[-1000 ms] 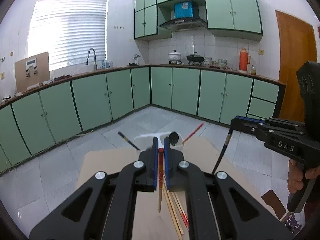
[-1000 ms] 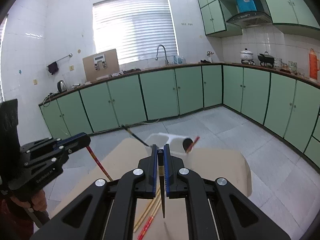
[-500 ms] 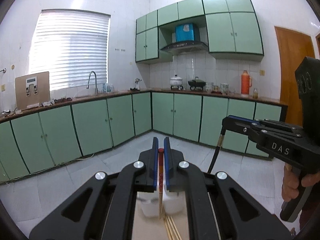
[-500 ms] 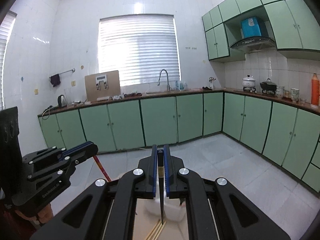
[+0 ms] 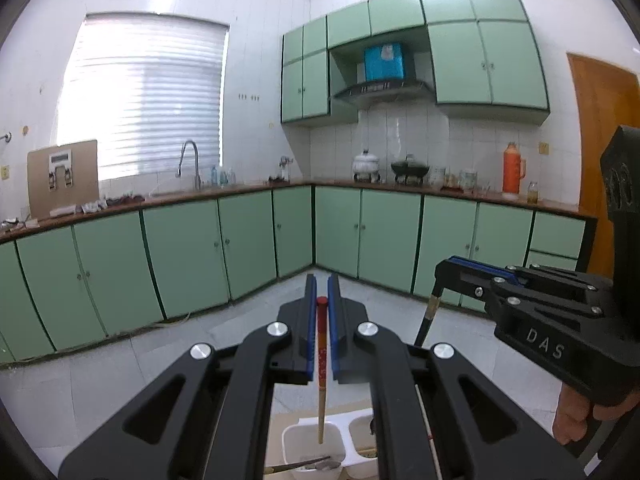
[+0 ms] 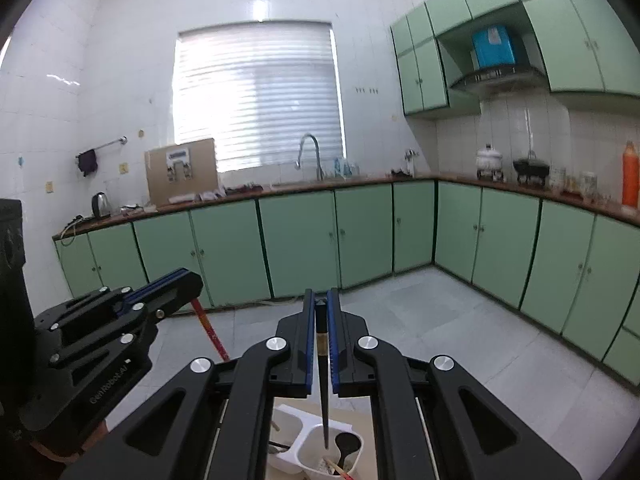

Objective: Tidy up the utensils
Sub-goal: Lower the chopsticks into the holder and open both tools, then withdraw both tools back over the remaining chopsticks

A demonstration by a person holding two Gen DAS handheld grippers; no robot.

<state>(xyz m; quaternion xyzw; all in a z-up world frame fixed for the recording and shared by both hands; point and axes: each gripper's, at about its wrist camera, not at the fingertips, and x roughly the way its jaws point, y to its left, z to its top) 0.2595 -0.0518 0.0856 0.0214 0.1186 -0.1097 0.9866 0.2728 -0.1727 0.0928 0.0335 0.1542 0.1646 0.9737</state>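
Raised and tipped upright since a second ago, both chopsticks now hanging over the white divided holder.

Red-topped chopstick pinched in left gripper, tip above left compartment; black chopstick pinched in right gripper, tip over right compartment beside black spoon. Green cabinets far behind.

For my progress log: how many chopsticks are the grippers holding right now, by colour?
Red-topped chopstick, in left gripper: 1
Black chopstick, in right gripper: 1
Total: 2
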